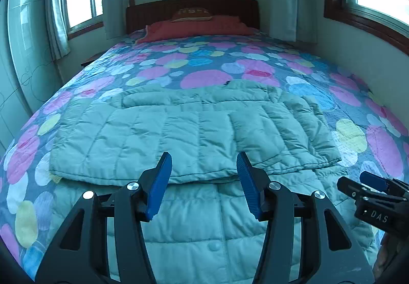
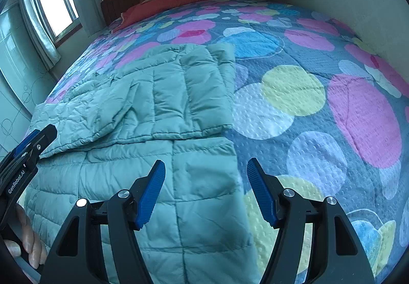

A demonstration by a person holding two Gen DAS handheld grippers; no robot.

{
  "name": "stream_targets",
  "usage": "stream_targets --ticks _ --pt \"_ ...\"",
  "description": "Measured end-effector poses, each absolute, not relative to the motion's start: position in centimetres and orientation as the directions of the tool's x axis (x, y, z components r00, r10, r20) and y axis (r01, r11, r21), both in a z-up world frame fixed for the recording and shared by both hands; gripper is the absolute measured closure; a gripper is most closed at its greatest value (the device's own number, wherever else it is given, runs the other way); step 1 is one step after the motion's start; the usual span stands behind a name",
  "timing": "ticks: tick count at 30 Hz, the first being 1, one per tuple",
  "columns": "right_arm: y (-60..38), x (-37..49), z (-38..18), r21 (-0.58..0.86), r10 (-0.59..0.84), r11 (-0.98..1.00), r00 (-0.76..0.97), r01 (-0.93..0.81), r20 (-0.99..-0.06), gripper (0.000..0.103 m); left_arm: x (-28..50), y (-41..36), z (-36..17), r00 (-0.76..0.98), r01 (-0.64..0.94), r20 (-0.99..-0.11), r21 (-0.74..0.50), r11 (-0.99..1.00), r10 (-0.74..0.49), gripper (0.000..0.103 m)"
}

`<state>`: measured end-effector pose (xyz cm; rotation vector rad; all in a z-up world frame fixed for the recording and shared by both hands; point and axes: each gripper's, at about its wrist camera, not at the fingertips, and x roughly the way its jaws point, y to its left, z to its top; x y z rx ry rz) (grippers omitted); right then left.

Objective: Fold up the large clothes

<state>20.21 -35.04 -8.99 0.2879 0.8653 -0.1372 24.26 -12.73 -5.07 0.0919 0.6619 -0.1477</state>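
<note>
— Lying across the near half of the quilted bedspread with pink, blue and yellow circles [image 2: 319, 59], the pale green padded down coat [image 1: 194, 130] is running with its long axis from near to far, collar end toward the dark wooden headboard [image 1: 191, 10].

— And the fold so far?

— A layer of the upper part is lying doubled over the body, its edge crossing left to right just beyond the left gripper [image 1: 202, 181]. The lower part is spreading toward us, under both tools.

— Are the jaws holding anything?

— No. The left gripper is hanging wide apart, blue pads [image 1: 158, 187] empty, fabric showing between them. The right gripper [image 2: 205, 192] is gaping just as wide, also empty.

— Which one is nearer to what?

— The left gripper is sitting over the middle of the coat, facing the folded edge. The right gripper is straddling the coat's right side edge: its left pad is over green fabric, its right pad over bedspread. The right gripper's tip [image 1: 370, 184] is showing at the right edge of the left view, so the two are working side by side.

— So the next move?

— I am judging that the near hem has to travel away, along that long axis, with each tool taking its own side. The right one is looking better placed for a corner; the left would need to shift further left.
</note>
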Motion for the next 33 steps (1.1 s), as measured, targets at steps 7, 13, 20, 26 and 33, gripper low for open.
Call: stream_targets --ticks 7,13,20,26,33 --pt "-31.0 23.6 -7.3 0.235 0.057 0.956 0.675 0.176 -0.735 0.037 25.1 -4.5 -4.9 0.779 -0.010 -0.626 0.061 0.998 0.046 0.050" --pt "-28.1 28.8 -7.7 0.241 0.079 0.958 0.668 0.153 -0.740 0.037 26.6 0.8 -4.8 0.776 -0.120 -0.616 0.068 0.990 0.137 0.050" --pt "-27.3 32.8 -11.7 0.330 0.199 0.933 0.556 0.146 -0.807 0.076 27.9 4.1 -5.8 0.751 -0.176 -0.637 0.063 0.982 0.176 0.049" --pt "-29.3 31.5 -9.1 0.263 0.111 0.952 0.628 0.154 -0.770 0.093 28.6 5.5 -6.1 0.745 -0.192 -0.644 0.040 0.980 0.173 0.043" --pt "-35.0 31.6 -10.5 0.183 0.016 0.956 0.585 0.228 -0.811 0.092 30.3 4.8 -6.6 0.731 -0.154 -0.670 0.027 0.988 0.133 0.043"
